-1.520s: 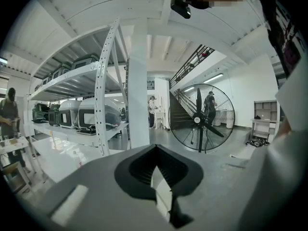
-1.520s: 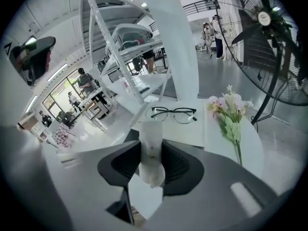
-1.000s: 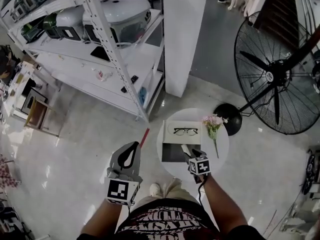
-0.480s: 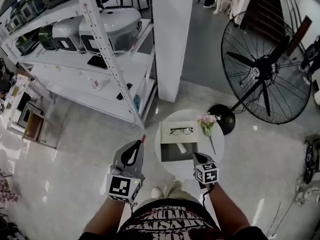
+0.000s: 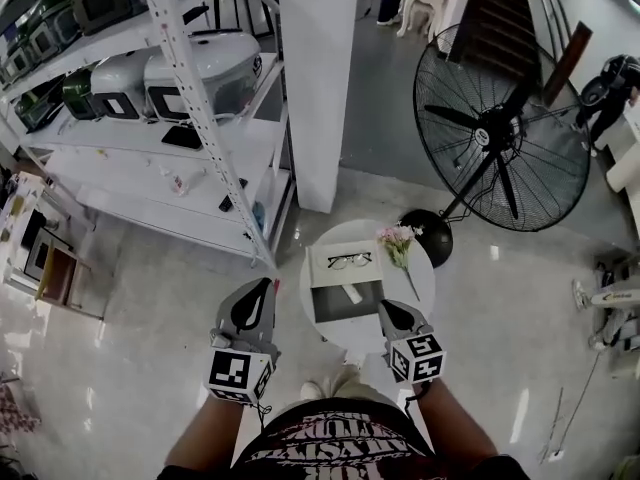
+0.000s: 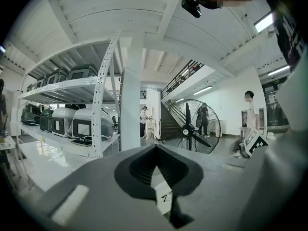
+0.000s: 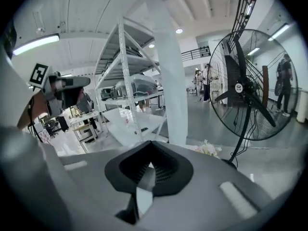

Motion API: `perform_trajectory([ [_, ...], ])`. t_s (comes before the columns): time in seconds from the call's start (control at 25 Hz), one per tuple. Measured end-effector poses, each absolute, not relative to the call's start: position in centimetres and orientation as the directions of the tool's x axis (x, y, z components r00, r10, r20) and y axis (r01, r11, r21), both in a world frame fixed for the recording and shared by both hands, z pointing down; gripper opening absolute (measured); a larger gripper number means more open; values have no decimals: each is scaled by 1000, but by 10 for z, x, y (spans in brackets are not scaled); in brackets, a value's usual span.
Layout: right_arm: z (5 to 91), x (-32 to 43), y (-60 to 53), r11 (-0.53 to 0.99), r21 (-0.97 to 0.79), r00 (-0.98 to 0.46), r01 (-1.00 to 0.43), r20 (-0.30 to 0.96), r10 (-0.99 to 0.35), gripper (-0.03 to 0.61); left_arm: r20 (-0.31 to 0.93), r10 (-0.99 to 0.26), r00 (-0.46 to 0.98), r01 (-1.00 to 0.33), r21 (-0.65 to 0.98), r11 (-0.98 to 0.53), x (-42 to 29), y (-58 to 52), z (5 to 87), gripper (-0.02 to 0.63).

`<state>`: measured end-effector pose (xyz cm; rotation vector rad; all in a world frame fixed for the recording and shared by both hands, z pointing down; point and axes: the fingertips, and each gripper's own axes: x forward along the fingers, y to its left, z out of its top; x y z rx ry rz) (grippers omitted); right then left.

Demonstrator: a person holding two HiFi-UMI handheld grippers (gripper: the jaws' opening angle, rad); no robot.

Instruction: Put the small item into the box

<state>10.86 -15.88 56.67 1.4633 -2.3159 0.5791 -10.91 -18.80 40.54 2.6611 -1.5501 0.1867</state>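
— White little item [image 5: 352, 293], where is it?
— Inside the open box [image 5: 328, 310] on the round table [image 5: 421, 286], near the seam between the box's pale half and its dark half, below the glasses [image 5: 350, 261]. Flowers [image 5: 397, 238] lie beside the box.
— And the jaws?
— Left gripper [image 5: 264, 289], off the table's left edge: jaws pressed together, nothing between them. Right gripper [image 5: 384, 308]: likewise closed and empty, near the box's corner.
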Motion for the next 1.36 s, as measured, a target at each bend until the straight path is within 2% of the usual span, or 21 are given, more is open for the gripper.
perform_trajectory([
  [0.48, 440, 100, -133, 380, -149, -407, -913, 268, -873, 26, 89, -846, 526, -848, -22, -530, -112, -163, 374, 0],
  [0.72, 382, 104, -118, 382, -69, -388, -921, 167, -906, 26, 59, -834, 549, -835, -18, -550, -114, -149, 361, 0],
  [0.92, 367, 101, -107, 373, -13, -371, -928, 153, -916, 26, 53, -830, 555, -831, -16, -556, -119, -142, 359, 0],
  [1.36, 362, 97, -95, 386, -14, -384, -922, 149, -911, 26, 31, -829, 559, -829, -23, -559, -118, -132, 345, 0],
])
